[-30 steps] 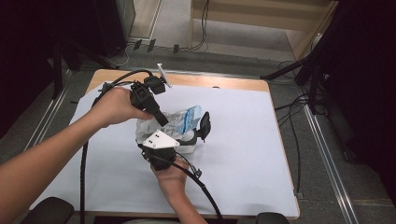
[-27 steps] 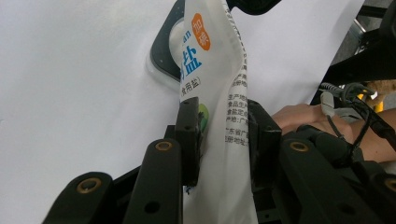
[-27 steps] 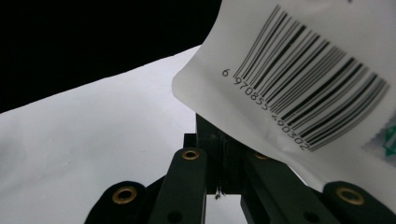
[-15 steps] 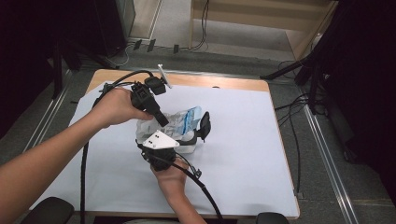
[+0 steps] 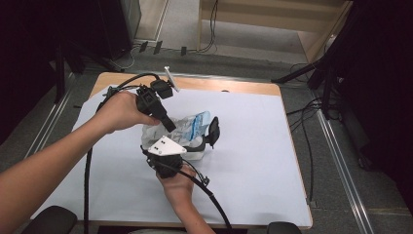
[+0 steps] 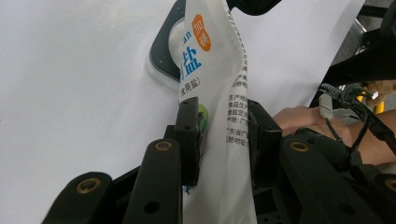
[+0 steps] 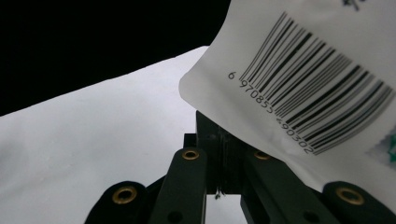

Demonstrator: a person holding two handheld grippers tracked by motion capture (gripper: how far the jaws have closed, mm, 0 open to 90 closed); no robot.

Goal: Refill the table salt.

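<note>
A white salt bag point(image 5: 187, 127) is held above the white sheet point(image 5: 253, 146), mid-table. The left gripper point(image 5: 168, 125) clamps its side; the right gripper point(image 7: 219, 154) pinches its edge. A black scale point(image 5: 213, 131) sits just beyond.

High view: fixed cam above person's side, looks fwd and down; whole table point(image 5: 292, 146) mid-frame, floor and cables along the top, forearms enter from the bottom edge.

Left gripper view: cam rides on left gripper point(image 6: 219, 135), looks along its jaws, which rise from the bottom of frame. Very close to bag point(image 6: 215, 93), which runs up frame centre; white table cover at left, other hand point(image 6: 303, 116) at right.

Right gripper view: cam on right gripper point(image 7: 219, 149), tilted, v. close; bag's barcode upper right, white cover lower left, dark room upper left.

Shared: bag point(image 5: 187, 129) and white cover appear in all three views; high view also takes in both grippers, at frame centre.
</note>
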